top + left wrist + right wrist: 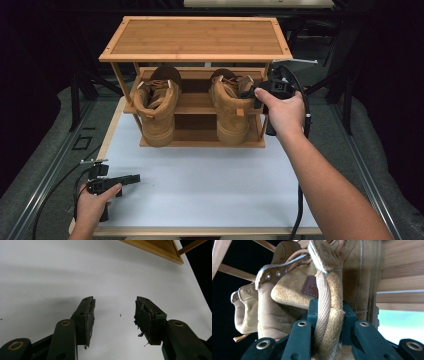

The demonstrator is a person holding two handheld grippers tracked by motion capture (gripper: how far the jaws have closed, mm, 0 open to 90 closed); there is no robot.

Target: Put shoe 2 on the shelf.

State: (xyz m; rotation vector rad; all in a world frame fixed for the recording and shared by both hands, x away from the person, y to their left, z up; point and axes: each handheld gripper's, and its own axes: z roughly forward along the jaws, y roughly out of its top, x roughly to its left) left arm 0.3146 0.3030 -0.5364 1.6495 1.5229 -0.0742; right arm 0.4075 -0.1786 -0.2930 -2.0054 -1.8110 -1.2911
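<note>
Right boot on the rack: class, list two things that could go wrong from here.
1. The right gripper clamps only the soft heel collar and pull loop of the right boot; the suede may fold and slip free.
2. The boot sits under the rack's top shelf beside the left boot; it could catch either one while moving.

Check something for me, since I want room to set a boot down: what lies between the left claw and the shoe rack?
Nothing: in the high view, bare white tabletop runs from the left claw to the shoe rack.
</note>
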